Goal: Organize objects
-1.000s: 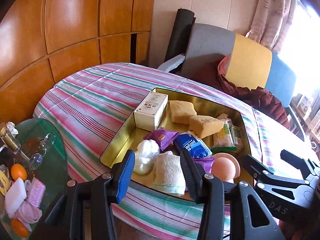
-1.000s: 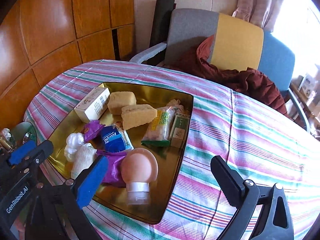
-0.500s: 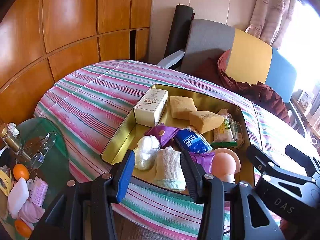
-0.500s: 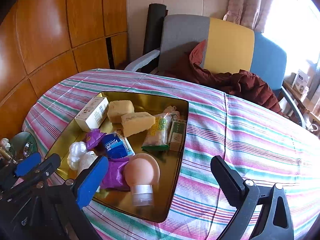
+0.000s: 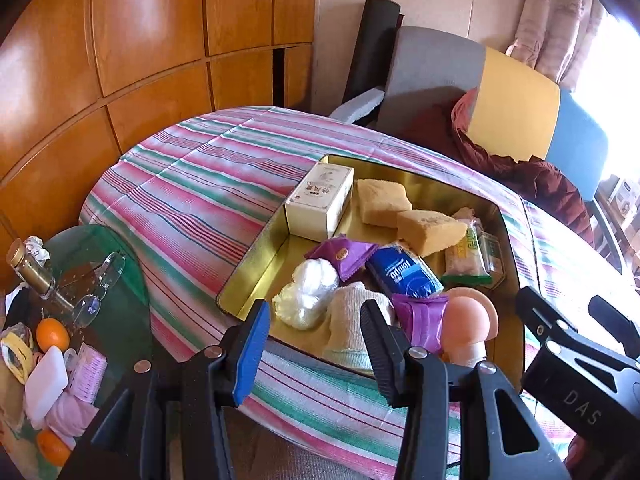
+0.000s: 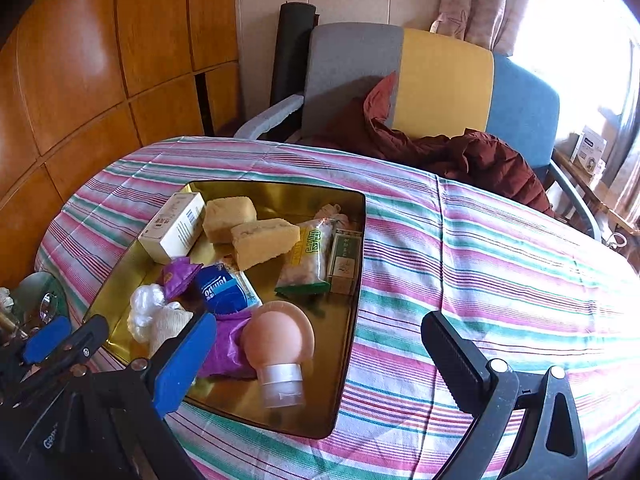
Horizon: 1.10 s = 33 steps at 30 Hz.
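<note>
A gold tray [image 6: 352, 304] on the striped table holds a white box [image 6: 176, 226], two yellow sponges [image 6: 248, 228], a blue tissue pack [image 6: 224, 290], snack packets [image 6: 308, 256], purple wrappers [image 5: 344, 254], a white cloth roll [image 5: 352, 320], a plastic wad [image 5: 308, 296] and a peach bottle [image 6: 280, 344]. My left gripper [image 5: 316, 344] hovers open at the tray's near edge, nothing between its fingers. My right gripper [image 6: 320, 356] stands wide open above the tray's near right corner, empty.
A striped cloth [image 6: 480, 260] covers the table. A green glass side table [image 5: 100, 312] at the left carries glasses, a bottle, oranges and small items. A grey, yellow and blue chair [image 6: 420, 80] with a maroon jacket stands behind. Wood panels line the left wall.
Both views have tilted slightly, shifting the tray a little in frame. Neither gripper has changed its opening, and the objects lie where they were.
</note>
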{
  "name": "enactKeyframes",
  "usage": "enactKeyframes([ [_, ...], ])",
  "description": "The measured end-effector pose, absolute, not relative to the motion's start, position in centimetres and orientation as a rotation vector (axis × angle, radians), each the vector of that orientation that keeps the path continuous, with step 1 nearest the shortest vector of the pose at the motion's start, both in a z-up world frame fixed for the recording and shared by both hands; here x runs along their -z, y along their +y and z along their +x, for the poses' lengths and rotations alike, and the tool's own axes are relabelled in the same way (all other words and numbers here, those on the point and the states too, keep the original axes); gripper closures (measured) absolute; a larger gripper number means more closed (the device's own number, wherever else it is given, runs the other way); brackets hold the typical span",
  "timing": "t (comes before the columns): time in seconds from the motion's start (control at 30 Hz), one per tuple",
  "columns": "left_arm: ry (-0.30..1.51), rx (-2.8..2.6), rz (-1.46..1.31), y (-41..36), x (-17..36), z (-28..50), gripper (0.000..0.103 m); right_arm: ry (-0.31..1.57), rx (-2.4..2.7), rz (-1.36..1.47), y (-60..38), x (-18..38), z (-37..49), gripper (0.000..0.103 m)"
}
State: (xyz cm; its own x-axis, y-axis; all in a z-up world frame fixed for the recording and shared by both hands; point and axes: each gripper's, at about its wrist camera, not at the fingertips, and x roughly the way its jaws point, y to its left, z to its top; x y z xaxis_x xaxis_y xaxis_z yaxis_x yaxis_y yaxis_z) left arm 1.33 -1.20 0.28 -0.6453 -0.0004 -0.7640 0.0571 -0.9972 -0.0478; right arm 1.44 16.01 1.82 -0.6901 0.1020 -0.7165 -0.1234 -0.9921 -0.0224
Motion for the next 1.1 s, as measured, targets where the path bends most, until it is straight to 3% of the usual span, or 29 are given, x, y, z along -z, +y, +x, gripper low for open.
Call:
enactKeyframes([
  [1.1,0.032,2.862,1.355,0.4,-0.2,2.0,0.056,0.092,-2.753,-1.153,16.8,-1.7,1.4,0.000],
])
